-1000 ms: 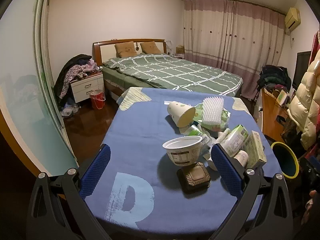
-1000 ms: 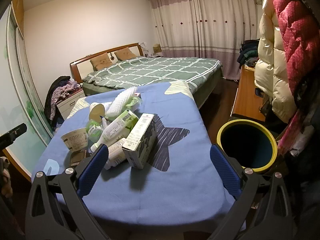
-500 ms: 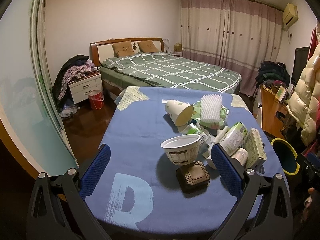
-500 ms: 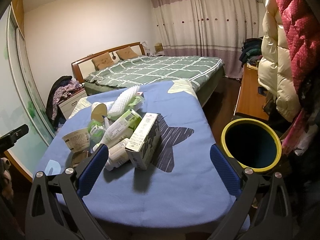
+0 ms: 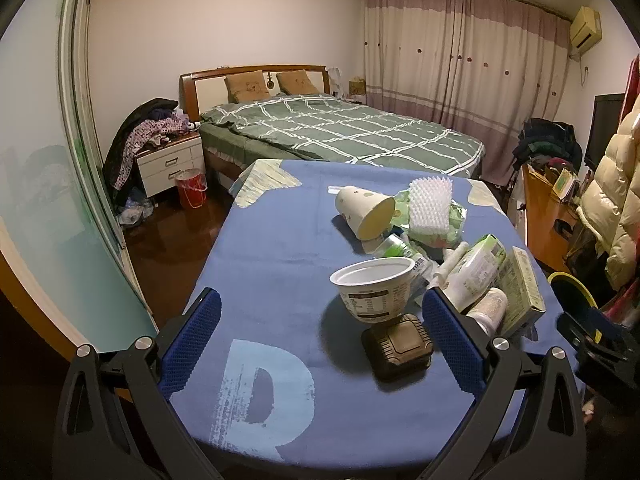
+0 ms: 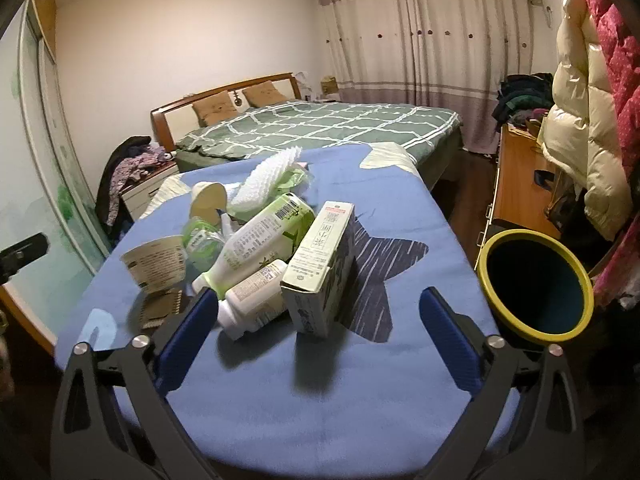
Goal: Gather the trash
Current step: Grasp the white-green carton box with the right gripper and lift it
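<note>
Left gripper (image 5: pixel 320 340) jaws wide, nothing between pads, hovering over blue tablecloth (image 5: pixel 272 248). White tub (image 5: pixel 374 288) just ahead, tilted on a brown square box (image 5: pixel 398 346). Bottles and carton (image 5: pixel 520 288) beyond the right finger. Yellow-rimmed bin (image 5: pixel 572 290) far right.

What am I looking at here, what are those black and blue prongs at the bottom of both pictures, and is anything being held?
Those prongs are the fingers of two hand-held grabbers, one in each of a person's hands, each with a camera looking along it. One picture comes from the left gripper, the other from the right gripper.

Both look at a table under a blue cloth with a pile of trash: a white tub, a tipped paper cup, a green bottle, a small white bottle and a carton. A yellow-rimmed bin stands beside the table.

Nothing is held. The right gripper's jaws are closing with nothing between them.
</note>
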The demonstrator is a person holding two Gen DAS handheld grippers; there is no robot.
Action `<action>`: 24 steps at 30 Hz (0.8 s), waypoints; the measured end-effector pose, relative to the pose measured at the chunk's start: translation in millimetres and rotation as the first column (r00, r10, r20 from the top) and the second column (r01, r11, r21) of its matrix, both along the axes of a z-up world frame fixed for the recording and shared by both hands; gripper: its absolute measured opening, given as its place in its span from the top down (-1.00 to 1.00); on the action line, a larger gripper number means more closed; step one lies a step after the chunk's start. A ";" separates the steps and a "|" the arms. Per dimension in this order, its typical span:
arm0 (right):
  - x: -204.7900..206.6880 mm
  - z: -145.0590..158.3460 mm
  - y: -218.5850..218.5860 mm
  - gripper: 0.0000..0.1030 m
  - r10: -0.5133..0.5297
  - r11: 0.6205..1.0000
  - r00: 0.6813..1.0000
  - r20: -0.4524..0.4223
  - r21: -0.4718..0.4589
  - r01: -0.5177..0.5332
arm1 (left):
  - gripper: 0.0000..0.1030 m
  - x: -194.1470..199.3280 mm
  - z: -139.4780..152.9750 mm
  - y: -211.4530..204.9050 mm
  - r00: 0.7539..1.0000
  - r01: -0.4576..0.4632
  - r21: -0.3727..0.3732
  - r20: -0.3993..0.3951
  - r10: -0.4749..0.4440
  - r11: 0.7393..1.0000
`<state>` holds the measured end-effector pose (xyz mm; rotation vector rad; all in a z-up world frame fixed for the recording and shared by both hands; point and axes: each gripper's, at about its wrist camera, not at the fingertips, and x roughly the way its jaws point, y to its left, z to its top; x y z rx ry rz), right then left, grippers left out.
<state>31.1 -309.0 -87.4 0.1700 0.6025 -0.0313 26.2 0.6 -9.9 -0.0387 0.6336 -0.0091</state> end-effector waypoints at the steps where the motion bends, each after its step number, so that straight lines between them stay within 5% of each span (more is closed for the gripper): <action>1: 6.0 -3.9 0.7 -0.53 -0.004 1.000 1.000 -0.011 0.000 0.004 | -0.93 2.1 -1.9 1.0 1.000 -0.001 -0.002 -0.005 0.001 1.000; 12: 47.4 -30.1 7.4 0.01 -0.033 0.999 0.997 -0.074 0.000 0.033 | -0.93 16.6 -15.6 3.6 0.999 0.000 -0.015 -0.037 -0.001 1.000; 17: 57.3 -38.4 4.5 0.08 -0.034 0.999 0.996 -0.080 0.014 0.035 | -0.93 20.9 -19.8 1.4 0.999 0.004 -0.013 -0.045 -0.005 1.000; 21: 61.5 -39.6 3.1 0.43 -0.046 0.999 0.996 -0.070 -0.008 0.046 | -0.93 23.2 -21.5 -0.8 0.999 0.008 -0.019 -0.052 -0.009 1.000; 24: 61.6 -39.7 -6.0 0.45 -0.046 0.999 0.996 -0.072 0.014 0.047 | -0.93 24.4 -23.5 -3.5 0.998 0.014 -0.017 -0.055 -0.014 1.000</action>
